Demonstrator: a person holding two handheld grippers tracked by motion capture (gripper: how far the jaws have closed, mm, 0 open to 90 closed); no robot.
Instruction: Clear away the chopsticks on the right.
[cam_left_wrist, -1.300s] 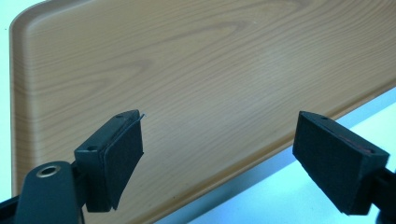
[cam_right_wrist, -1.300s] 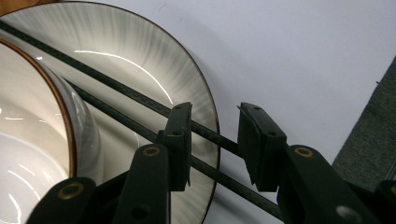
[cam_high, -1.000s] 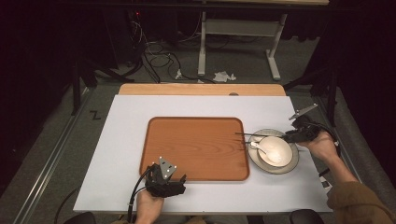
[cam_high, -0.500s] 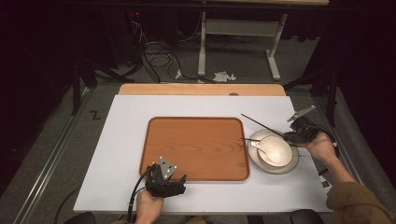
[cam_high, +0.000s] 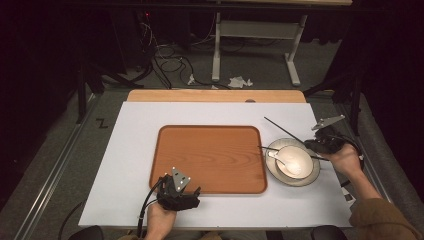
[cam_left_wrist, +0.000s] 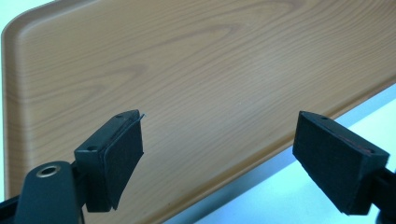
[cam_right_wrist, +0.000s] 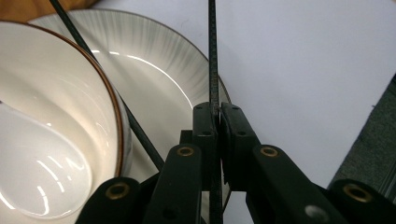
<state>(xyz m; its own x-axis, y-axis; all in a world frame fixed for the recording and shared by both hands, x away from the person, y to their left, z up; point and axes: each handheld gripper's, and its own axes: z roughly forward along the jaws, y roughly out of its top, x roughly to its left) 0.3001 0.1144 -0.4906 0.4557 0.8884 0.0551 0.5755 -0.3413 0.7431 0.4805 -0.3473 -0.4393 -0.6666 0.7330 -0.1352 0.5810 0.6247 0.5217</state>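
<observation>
My right gripper (cam_high: 307, 144) (cam_right_wrist: 217, 110) is at the right rim of a grey plate (cam_high: 311, 179) (cam_right_wrist: 159, 70). Its jaws have just been closing and are now shut on a thin black chopstick (cam_high: 282, 130) (cam_right_wrist: 212, 56), which slants up and to the left. A second chopstick (cam_high: 267, 149) (cam_right_wrist: 140, 133) lies across the plate beside a white bowl (cam_high: 296, 164) (cam_right_wrist: 56, 93) holding a white spoon (cam_high: 276, 157) (cam_right_wrist: 37, 163). My left gripper (cam_high: 187, 190) (cam_left_wrist: 219, 135) is open with nothing in it, over the near edge of a wooden tray (cam_high: 210, 155) (cam_left_wrist: 187, 70).
A white mat (cam_high: 135, 150) covers the table, and a wooden strip (cam_high: 215, 96) runs along its far edge. Cables and a table frame (cam_high: 255, 30) stand on the floor beyond. The person's right sleeve (cam_high: 385, 220) comes in at the lower right.
The right jaws closed on one chopstick. That chopstick swung off the plate and now slants up to the left. The left hand stayed still.
</observation>
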